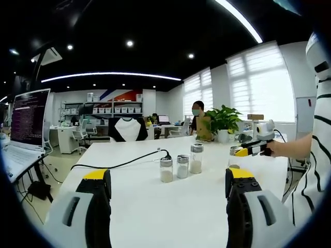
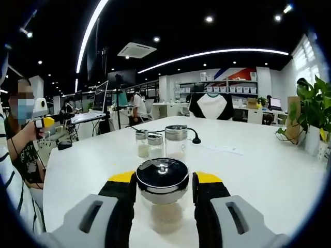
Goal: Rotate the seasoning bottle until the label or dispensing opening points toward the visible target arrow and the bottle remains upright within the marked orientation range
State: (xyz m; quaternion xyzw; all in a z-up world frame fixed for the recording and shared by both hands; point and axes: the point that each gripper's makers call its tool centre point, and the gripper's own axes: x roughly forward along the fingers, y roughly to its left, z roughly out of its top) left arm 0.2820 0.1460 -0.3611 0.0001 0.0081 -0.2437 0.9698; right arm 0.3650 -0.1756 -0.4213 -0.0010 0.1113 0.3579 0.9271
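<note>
Right gripper [image 2: 164, 187] has its yellow-tipped jaws closed in on a seasoning bottle [image 2: 163, 194], one jaw on either flank just under the dark round lid [image 2: 163, 175], so the bottle sits squarely between them; whether the pads press or merely touch is hard to say, though it looks like a grip. The bottle stands upright on the white table [image 2: 258, 170], its long axis vertical, with pale seasoning in its lower part. No arrow or marked range can be made out on the table, and which way the label or opening faces cannot be told from above the lid. Any turn would have to go round that vertical axis, so the wrist should roll without tipping. Beyond stand three more bottles [image 2: 176, 138] in a cluster, well apart, with a black cable [image 2: 194, 137] behind them. Left gripper [image 1: 168, 194] is wide open and holds nothing, facing the cluster [image 1: 181, 166] from a distance; the right gripper [image 1: 252, 150] appears off to its right, clearly the nearer one.
</note>
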